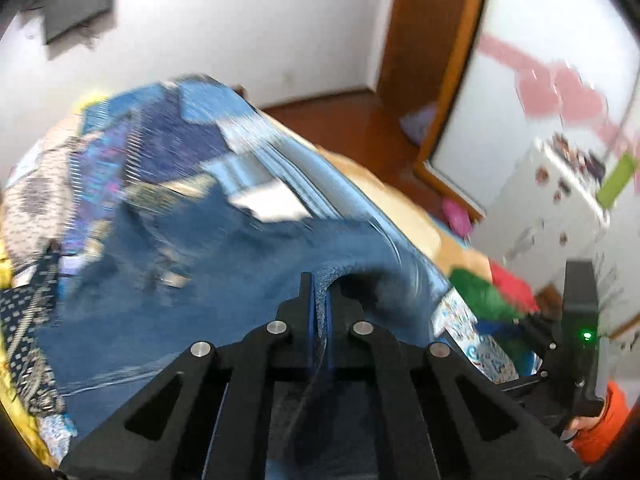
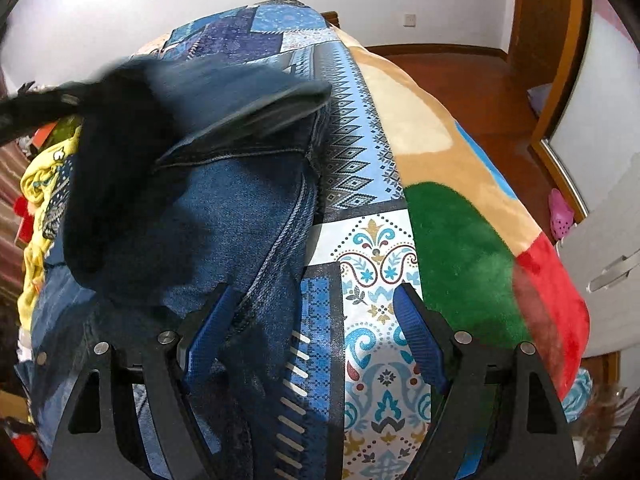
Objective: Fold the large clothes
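Two grippers work over a bed covered by a patterned blue bedspread [image 2: 360, 264]. Across the centre of the left wrist view lies a pair of blue jeans [image 1: 224, 264], blurred by motion. At the bottom centre of that view the left gripper [image 1: 320, 296] has its jaws pressed together on a fold of the denim, which bulges out just above the tips and runs down between the blue pads.

In the right wrist view the jeans [image 2: 224, 216] fill the left and centre, with one part lifted and folded over toward the upper left, where a dark blurred shape, probably the other tool, meets it at the frame's edge. The right gripper [image 2: 312, 308] sits at the bottom with its jaws spread wide. Its left finger [image 2: 208, 332] lies over the edge of the denim; its right finger [image 2: 416, 332] is above the bedspread's white ornamental panel. Nothing is pinched between them.

To the right lies a fleece blanket [image 2: 460, 248] in green, tan and red.
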Demonstrator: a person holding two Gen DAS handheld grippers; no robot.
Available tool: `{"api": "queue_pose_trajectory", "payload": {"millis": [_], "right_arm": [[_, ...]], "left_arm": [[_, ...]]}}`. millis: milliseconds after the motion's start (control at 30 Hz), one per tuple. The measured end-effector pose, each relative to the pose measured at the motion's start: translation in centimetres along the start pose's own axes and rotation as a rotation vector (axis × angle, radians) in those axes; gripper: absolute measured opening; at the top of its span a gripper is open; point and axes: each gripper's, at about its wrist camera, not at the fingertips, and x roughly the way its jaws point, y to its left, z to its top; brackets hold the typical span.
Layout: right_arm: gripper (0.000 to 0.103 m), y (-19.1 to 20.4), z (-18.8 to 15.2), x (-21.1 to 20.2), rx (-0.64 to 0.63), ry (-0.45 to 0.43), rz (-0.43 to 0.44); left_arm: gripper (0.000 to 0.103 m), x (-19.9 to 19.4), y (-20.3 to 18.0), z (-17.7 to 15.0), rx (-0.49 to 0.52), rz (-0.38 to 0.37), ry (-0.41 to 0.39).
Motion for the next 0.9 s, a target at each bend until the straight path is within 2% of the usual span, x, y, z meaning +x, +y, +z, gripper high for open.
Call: {"api": "queue_pose_trajectory", "payload": {"millis": [167,300,433,533,600,700,767,800,833,900], "right_arm": [[0.078,1.6,1.6,-2.3,-0.012,-0.07,0.047],[0.08,4.0,2.4,-2.3,-0.069,-0.092,0.033],[0.08,5.8,2.3,-0.4,-0.111,-0.058,0.015],[0.08,6.4,1.9,1.7,-0.12,0.015,0.007],[0.08,6.4,1.6,2.6,-0.111,0.054,0.008],[0.08,6.3,1.3,3.2,-0.099,0.086,0.0],[0.08,6.2,1.3,3.0,-0.089,0.094,0.0],[0.08,6.1,1.4,3.0,-0.085,0.099,-0.002],[0.08,6.1,1.4,3.0,-0.082,0.101,-0.006],[0.08,6.1,1.3,2.9,-0.082,0.101,-0.015]], "left_arm": [[0.003,-5.9,6.1,-1.2,-0.111,0.079,-0.102],[0.003,-8.2,10.8,-4.7,-0.202,0.147,-0.106],[0.003,-7.6,14.3,-10.1,-0.277,0.203,-0.022],[0.007,-6.2,15.8,-13.9,-0.312,0.196,0.066],[0.008,-5.0,15.9,-15.7,-0.319,0.183,0.116],[0.011,-3.5,15.4,-17.9,-0.292,0.208,0.174],[0.016,-3.3,15.4,-18.2,-0.283,0.216,0.179],[0.022,-3.5,15.4,-18.2,-0.28,0.219,0.178],[0.035,-3.6,15.6,-17.9,-0.281,0.231,0.182],[0.052,-4.1,16.2,-17.4,-0.282,0.248,0.174]]}}
